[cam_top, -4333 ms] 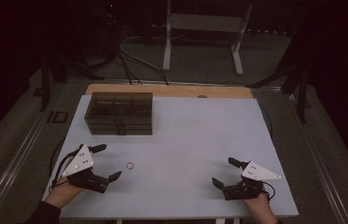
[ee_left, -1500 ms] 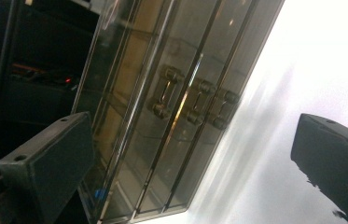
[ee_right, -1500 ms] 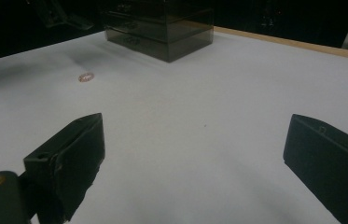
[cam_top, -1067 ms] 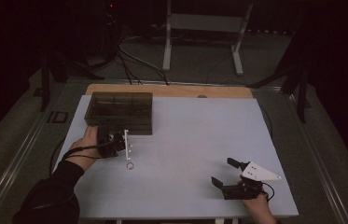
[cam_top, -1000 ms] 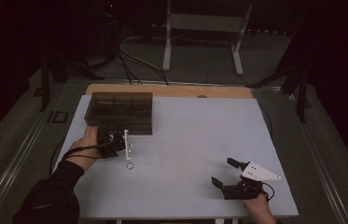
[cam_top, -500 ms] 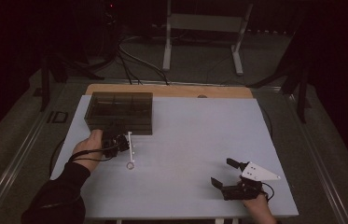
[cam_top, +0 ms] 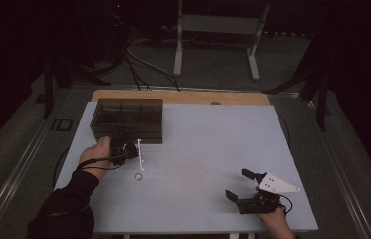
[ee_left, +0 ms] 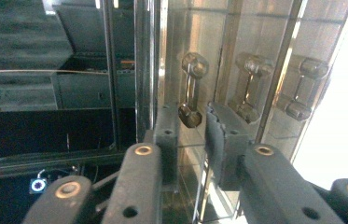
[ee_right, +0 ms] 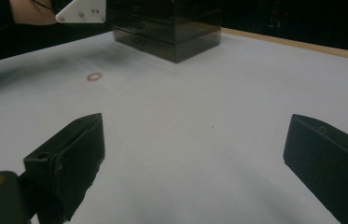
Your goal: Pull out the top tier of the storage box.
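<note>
A dark see-through drawer box stands at the table's back left. My left gripper is at its front face, turned on its side. In the left gripper view its jaws have just been closing and stand narrow around the lower end of a clear drawer handle. A thin gap still shows beside the handle. A small ring lies on the white table just in front of that hand, also visible as the ring in the right gripper view. My right gripper rests open near the front right with nothing between its jaws.
Two more clear handles sit to the right on the box front. The white tabletop has a wooden strip along its back edge. Cables and a metal stand lie on the floor behind.
The left hand came from the table's front left up to the box's front, passing the ring. Over the last second it edged closer to the box. The right gripper stayed put.
</note>
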`<state>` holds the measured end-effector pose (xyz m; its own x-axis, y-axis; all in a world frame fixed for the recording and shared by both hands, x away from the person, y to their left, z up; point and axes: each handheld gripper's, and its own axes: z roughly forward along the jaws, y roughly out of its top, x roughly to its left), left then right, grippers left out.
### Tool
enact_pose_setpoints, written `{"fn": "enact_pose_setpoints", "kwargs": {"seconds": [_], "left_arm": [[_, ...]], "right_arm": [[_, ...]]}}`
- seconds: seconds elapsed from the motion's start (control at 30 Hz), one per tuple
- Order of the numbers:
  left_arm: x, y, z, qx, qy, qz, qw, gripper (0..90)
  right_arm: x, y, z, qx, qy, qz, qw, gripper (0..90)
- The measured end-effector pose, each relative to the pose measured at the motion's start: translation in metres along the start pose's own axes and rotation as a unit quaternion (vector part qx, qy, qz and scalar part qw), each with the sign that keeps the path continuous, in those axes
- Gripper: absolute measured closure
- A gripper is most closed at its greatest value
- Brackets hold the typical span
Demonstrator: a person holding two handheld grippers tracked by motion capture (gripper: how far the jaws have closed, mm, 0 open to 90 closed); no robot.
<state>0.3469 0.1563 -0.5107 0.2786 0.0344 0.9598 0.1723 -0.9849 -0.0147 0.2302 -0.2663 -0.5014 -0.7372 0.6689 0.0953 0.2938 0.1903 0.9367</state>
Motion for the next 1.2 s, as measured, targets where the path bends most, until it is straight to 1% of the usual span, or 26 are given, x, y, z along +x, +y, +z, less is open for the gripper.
{"fn": "enact_pose_setpoints", "kwargs": {"seconds": [0.2,0.23,0.5,0.57,0.6,0.67,0.7,0.73,0.77,0.93,1.0,1.03,1.07,1.2], "left_arm": [[-0.001,0.002,0.000,0.001,0.008,0.002,1.0000,79.2],[-0.002,0.003,0.000,0.005,0.009,-0.003,0.9999,79.7],[-0.002,0.004,-0.001,0.010,0.012,-0.008,0.9998,80.7],[-0.001,0.004,-0.002,0.009,0.012,-0.008,0.9999,80.8],[-0.001,0.004,-0.003,0.012,0.011,-0.005,0.9998,80.8],[-0.002,0.004,-0.004,0.010,0.013,-0.005,0.9999,80.9],[-0.003,0.003,-0.006,0.007,0.014,-0.005,0.9999,80.9],[-0.004,0.003,-0.008,0.009,0.013,-0.001,0.9999,80.9],[-0.005,0.002,-0.009,0.003,0.014,-0.005,0.9999,80.9],[-0.005,0.000,-0.016,0.006,0.009,-0.004,0.9999,80.8],[-0.006,0.000,-0.019,0.002,0.008,-0.007,0.9999,80.8],[-0.006,0.000,-0.020,0.004,0.006,-0.006,0.9999,80.8],[-0.006,-0.001,-0.022,0.003,0.006,-0.010,0.9999,80.8],[-0.007,-0.002,-0.025,-0.001,0.005,-0.011,0.9999,80.7]], "right_arm": [[0.000,0.000,0.000,0.001,-0.002,0.001,1.0000,5.4],[-0.001,0.000,0.000,-0.001,-0.003,0.004,1.0000,5.4],[-0.001,0.000,0.001,0.005,-0.003,0.002,1.0000,5.4],[-0.001,0.000,0.001,0.006,-0.003,0.001,1.0000,5.4],[-0.002,0.000,0.001,0.005,-0.003,0.003,1.0000,5.4],[-0.002,0.000,0.001,0.004,-0.004,0.002,1.0000,5.4],[-0.002,0.000,0.001,0.004,-0.004,0.002,1.0000,5.4],[-0.002,0.000,0.001,0.005,-0.003,0.002,1.0000,5.4],[-0.002,0.000,0.001,0.006,-0.003,0.002,1.0000,5.4],[-0.002,0.000,0.002,0.007,-0.003,0.001,1.0000,5.4],[-0.002,0.001,0.001,0.004,-0.003,0.002,1.0000,5.4],[-0.002,0.001,0.001,0.002,-0.004,0.002,1.0000,5.4],[-0.002,0.001,0.001,0.002,-0.004,0.002,1.0000,5.4],[-0.002,0.000,0.002,0.005,-0.004,0.003,1.0000,5.4]]}}
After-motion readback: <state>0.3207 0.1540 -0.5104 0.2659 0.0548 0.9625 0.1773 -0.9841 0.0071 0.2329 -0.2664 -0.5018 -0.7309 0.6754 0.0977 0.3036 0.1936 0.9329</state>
